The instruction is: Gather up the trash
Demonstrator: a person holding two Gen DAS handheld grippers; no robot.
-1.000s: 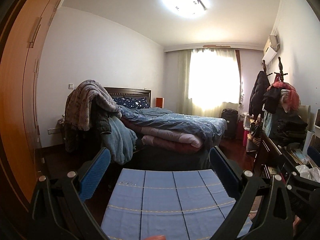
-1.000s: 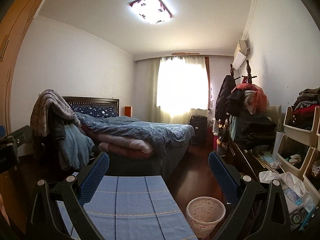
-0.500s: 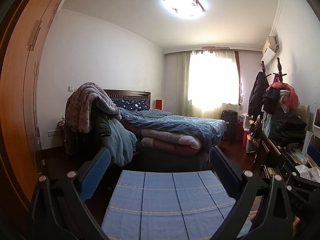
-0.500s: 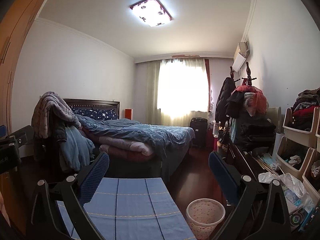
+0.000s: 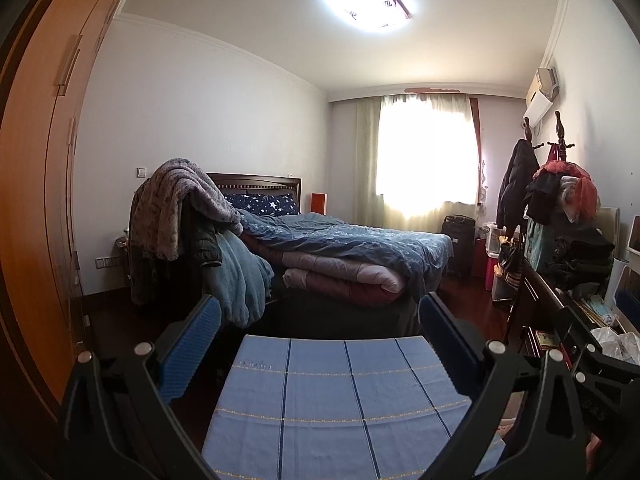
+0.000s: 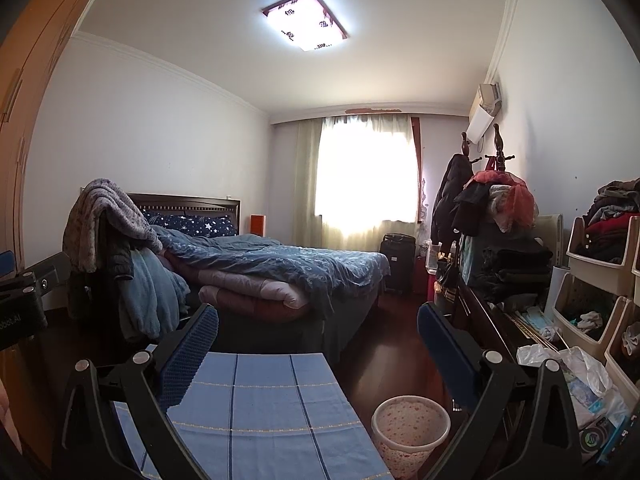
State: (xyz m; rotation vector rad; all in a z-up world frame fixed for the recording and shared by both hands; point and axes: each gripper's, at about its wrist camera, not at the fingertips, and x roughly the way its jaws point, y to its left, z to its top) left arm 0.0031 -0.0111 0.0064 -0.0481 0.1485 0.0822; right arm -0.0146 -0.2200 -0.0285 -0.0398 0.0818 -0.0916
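My left gripper (image 5: 318, 326) is open and empty, held above a table with a blue striped cloth (image 5: 340, 400). My right gripper (image 6: 318, 330) is open and empty above the same cloth (image 6: 256, 404), with the left gripper's body (image 6: 24, 304) at its left. A pale speckled waste bin (image 6: 410, 426) stands on the floor right of the table, below my right gripper. No loose trash shows on the cloth. Crumpled white plastic bags (image 6: 568, 364) lie on the cluttered dresser at the right.
A bed (image 6: 280, 272) with piled blankets stands beyond the table. A wooden wardrobe (image 5: 36, 200) fills the left side. The dresser (image 6: 496, 320), clothes rack (image 6: 492, 204) and storage bins (image 6: 592, 280) line the right wall. Dark wood floor (image 6: 392, 352) runs between bed and dresser.
Both views have tilted slightly upward, so the table and bin sit lower in frame. Both grippers stay open and empty.
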